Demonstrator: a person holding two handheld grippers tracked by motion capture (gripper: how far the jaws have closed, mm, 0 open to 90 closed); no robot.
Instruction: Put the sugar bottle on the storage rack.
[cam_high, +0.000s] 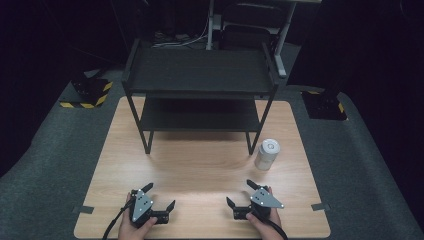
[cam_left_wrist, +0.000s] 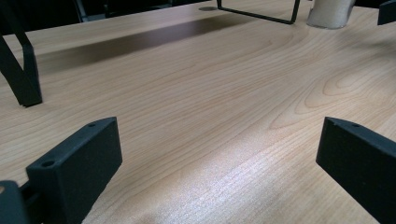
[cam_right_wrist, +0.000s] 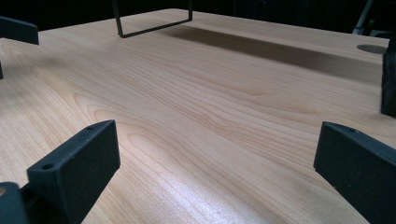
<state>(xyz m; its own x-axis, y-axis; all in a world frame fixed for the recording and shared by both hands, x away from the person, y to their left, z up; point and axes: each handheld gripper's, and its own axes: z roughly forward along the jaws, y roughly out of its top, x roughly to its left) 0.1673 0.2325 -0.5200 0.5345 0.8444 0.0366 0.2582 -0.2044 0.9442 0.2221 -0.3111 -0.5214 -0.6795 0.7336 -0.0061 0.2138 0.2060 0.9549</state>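
Can (cam_high: 267, 154), white, stands upright on the table (cam_high: 200, 165) just beside the rack's (cam_high: 200, 85) front right leg, well ahead of my right gripper (cam_high: 241, 193). Both hands rest low at the near edge, left gripper (cam_high: 160, 196) likewise, jaws spread wide, holding nothing

Smooth pale wood-grain table (cam_high: 200, 165), matt black metal-framed shelf (cam_high: 200, 75), matt white can (cam_high: 267, 154).

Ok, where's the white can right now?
In the high view the white can stands upright on the table's right side, beside the black shelf's front right leg.
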